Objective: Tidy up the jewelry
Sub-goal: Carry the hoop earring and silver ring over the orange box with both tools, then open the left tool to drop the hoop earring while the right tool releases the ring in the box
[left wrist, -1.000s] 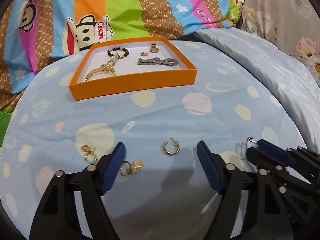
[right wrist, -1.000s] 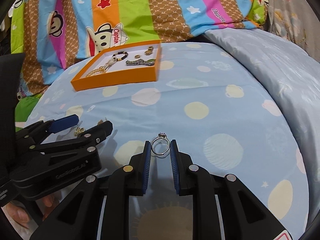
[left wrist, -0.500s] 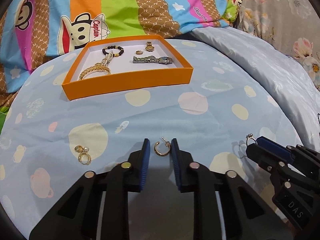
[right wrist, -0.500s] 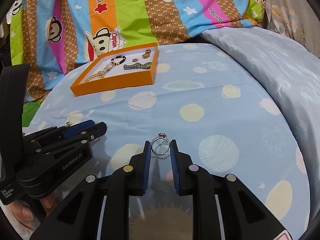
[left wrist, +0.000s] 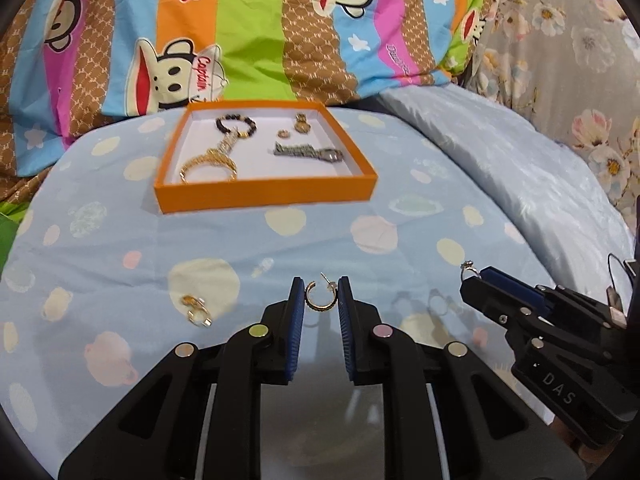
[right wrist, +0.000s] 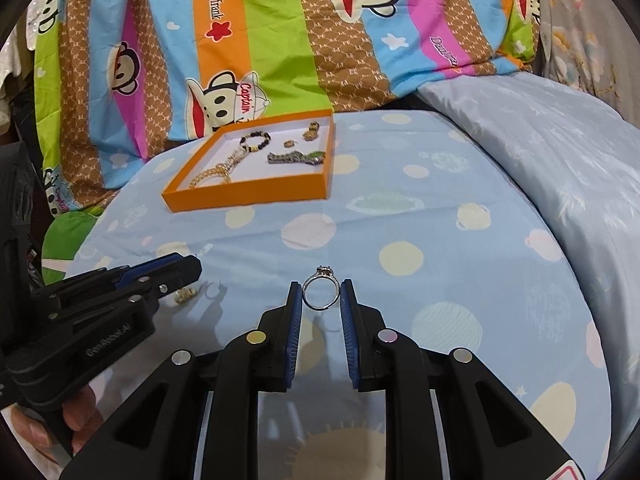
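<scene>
In the left wrist view, the left gripper (left wrist: 319, 300) has its blue-padded fingers (left wrist: 296, 300) drawn close together, pinching a small gold hoop earring with a thin post (left wrist: 319, 299) between the tips, held above the pale blue dotted bedsheet (left wrist: 360, 216). To the left of the fingers, a pair of small gold rings (left wrist: 195, 309) lies on the sheet, near but apart from the gripper. Straight ahead, well apart across open sheet, sits the shallow orange cardboard tray with a white floor (left wrist: 264, 194); inside it lie a black beaded bracelet (left wrist: 235, 125), a gold chain bracelet (left wrist: 208, 162), a dark metal watch band (left wrist: 308, 151) and two small gold pieces (left wrist: 294, 128) near the far wall. The stretch of sheet between the fingertips and the tray's near wall carries nothing. At the right edge, the right gripper (left wrist: 474, 276) comes in from the side with a silver ring with a stone (left wrist: 467, 269) at its tip. In the right wrist view, the right gripper (right wrist: 321, 294) is closed narrowly on that silver ring (right wrist: 321, 290), which stands upright between the blue pads with its stone on top. The orange tray (right wrist: 248, 196) lies ahead and to the left, well apart, with bare sheet between. The left gripper (right wrist: 176, 270) enters from the left edge, and the gold rings (right wrist: 185, 295) lie just beyond its tip. A striped cartoon monkey quilt (right wrist: 280, 40) rises behind the tray, and the sheet curves down toward the right.
</scene>
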`<action>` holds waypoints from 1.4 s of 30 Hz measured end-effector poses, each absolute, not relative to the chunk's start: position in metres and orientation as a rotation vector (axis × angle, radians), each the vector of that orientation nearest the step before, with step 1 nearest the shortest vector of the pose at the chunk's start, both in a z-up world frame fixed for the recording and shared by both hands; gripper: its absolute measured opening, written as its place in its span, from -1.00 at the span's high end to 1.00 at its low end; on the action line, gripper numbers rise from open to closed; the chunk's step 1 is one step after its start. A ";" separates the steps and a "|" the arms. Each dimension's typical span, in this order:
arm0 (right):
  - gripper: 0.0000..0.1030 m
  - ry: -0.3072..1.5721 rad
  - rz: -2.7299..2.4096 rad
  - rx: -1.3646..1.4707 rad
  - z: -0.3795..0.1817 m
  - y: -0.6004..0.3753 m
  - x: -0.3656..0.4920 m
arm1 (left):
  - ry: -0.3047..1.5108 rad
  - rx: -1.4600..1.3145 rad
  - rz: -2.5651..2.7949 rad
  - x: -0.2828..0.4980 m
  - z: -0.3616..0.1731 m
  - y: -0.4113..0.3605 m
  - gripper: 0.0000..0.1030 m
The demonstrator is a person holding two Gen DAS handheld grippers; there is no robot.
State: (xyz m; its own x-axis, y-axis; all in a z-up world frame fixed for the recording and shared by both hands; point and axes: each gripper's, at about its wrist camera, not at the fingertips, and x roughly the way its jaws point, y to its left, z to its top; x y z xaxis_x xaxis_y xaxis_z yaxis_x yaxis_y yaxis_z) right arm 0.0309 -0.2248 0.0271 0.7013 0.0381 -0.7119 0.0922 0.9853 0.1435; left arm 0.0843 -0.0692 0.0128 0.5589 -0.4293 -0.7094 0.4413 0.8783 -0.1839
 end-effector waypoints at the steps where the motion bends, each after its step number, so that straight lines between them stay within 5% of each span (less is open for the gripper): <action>1: 0.64 0.789 -0.022 0.173 0.030 -0.224 0.034 | 0.822 0.009 -0.508 0.089 0.019 -0.065 0.68; 12: 0.64 0.747 0.056 0.163 0.055 -0.217 0.126 | 0.732 0.016 -0.448 0.176 0.058 -0.066 0.68; 34: 0.62 0.868 0.035 0.123 -0.008 -0.208 0.217 | 0.857 0.016 -0.445 0.264 -0.011 -0.100 0.66; 38: 0.61 0.867 0.038 0.123 -0.008 -0.208 0.217 | 0.836 -0.003 -0.438 0.264 -0.008 -0.096 0.29; 42: 0.60 0.818 0.032 0.120 0.004 -0.209 0.209 | 0.801 -0.026 -0.418 0.261 0.003 -0.088 0.12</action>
State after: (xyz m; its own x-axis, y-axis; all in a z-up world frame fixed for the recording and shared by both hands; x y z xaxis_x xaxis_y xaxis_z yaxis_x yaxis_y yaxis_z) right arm 0.2092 -0.2088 0.0042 0.6835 0.0747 -0.7262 0.0181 0.9927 0.1192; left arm 0.2610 -0.0880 0.0033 0.6187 -0.3732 -0.6914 0.3534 0.9181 -0.1794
